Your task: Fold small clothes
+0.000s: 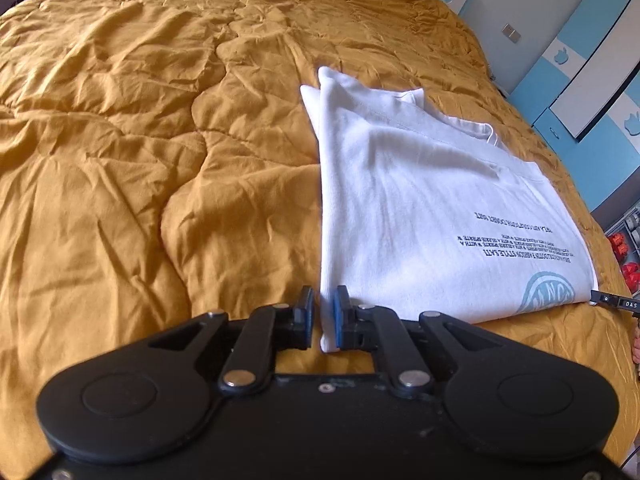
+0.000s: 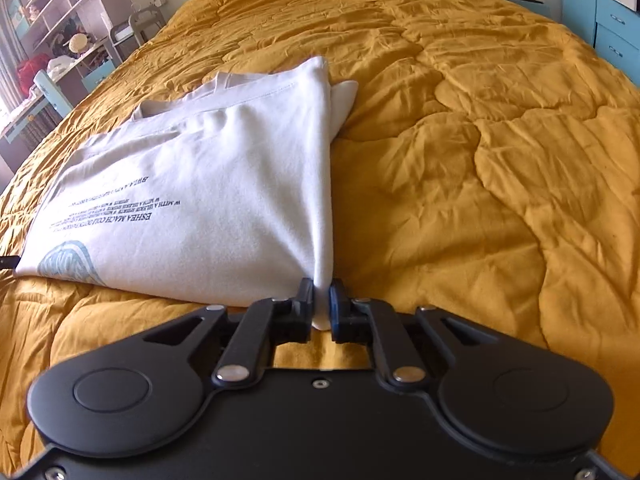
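Nearest the lens in both wrist views, a black hand-held gripper fills the lower frame. Beyond them, a bed (image 1: pixel 120 140) with a rumpled mustard-yellow quilt (image 2: pixel 480 160) spreads across nearly everything in sight. On the quilt lies a folded white T-shirt (image 1: pixel 400 208), dark printed lettering and a pale blue round emblem facing up near one edge. The left hand-held gripper (image 1: pixel 323 312) has its blue-padded jaws drawn nearly together on the shirt's near corner, white cloth showing in the slim gap. The right hand-held gripper (image 2: pixel 321 304) pinches the opposite near corner, its jaws tight on a bunched ridge of fabric that rises from the fold. Blue-and-white cabinets (image 1: pixel 580 80) stand past the bed.
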